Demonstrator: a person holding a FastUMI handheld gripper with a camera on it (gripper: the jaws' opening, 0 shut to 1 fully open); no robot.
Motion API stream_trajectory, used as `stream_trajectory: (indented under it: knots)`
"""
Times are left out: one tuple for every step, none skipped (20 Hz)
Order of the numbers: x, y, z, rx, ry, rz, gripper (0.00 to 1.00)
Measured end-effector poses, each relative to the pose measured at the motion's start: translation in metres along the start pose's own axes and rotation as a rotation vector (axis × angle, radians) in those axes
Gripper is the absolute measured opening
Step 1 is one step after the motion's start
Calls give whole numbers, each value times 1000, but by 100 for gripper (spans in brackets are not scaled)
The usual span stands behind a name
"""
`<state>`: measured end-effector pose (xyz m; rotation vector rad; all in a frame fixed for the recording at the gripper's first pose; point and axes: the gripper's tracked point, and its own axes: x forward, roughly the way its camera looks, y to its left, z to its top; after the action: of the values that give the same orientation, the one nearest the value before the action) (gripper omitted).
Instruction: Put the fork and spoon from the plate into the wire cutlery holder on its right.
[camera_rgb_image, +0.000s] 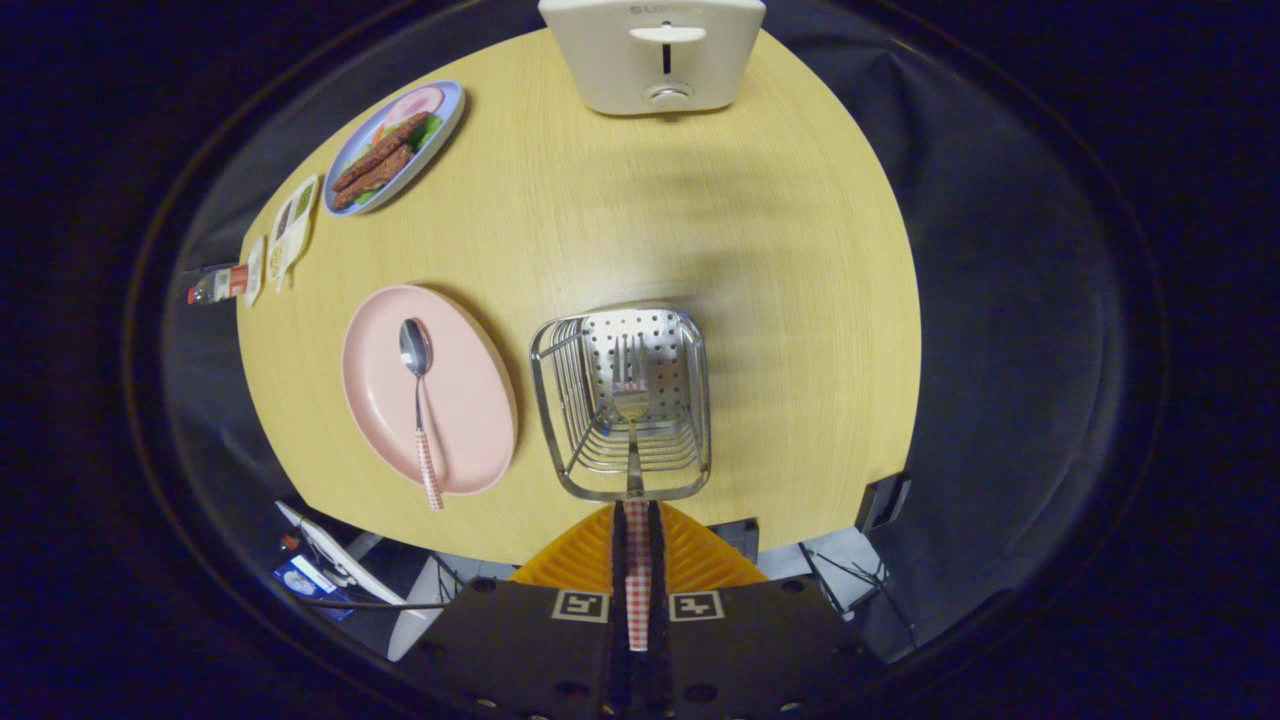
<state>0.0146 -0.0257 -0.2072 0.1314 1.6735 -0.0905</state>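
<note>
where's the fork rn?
The fork is clamped by its checked handle between the gripper fingers, tines down inside the wire cutlery holder, right of the pink plate.

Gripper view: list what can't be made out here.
- Toaster: its top is cut off by the view's edge.
- Fork: the gripper is shut on its checked handle, hiding part of it; whether the tines touch the wire holder floor is unclear.
- Packets beside the food plate: too small to identify.

The round wooden table (620, 230) carries a toaster (655, 55) at twelve o'clock and a food plate (395, 145) at ten. A pink plate (465, 400) sits at eight (beside it the wire holder (622, 410)), packets (285, 235) at nine.
</note>
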Motion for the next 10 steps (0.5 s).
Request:
stream_trajectory:
  knots:
    - [0, 4, 3, 2, -4, 13, 7]
    - [-1, 5, 5, 2, -12, 19, 12]
    - [-2, 6, 8, -1, -28, 22, 17]
    - [-6, 5, 12, -7, -49, 23, 19]
    - [-9, 6, 16, -12, -84, 34, 19]
    - [-13, 7, 21, -24, -123, 39, 22]
    - [-19, 5, 26, -36, -168, 37, 29]
    - [-25, 5, 30, -49, -215, 41, 36]
    - [-33, 6, 32, -58, -263, 48, 51]
    - [-42, 9, 35, -68, -316, 54, 64]
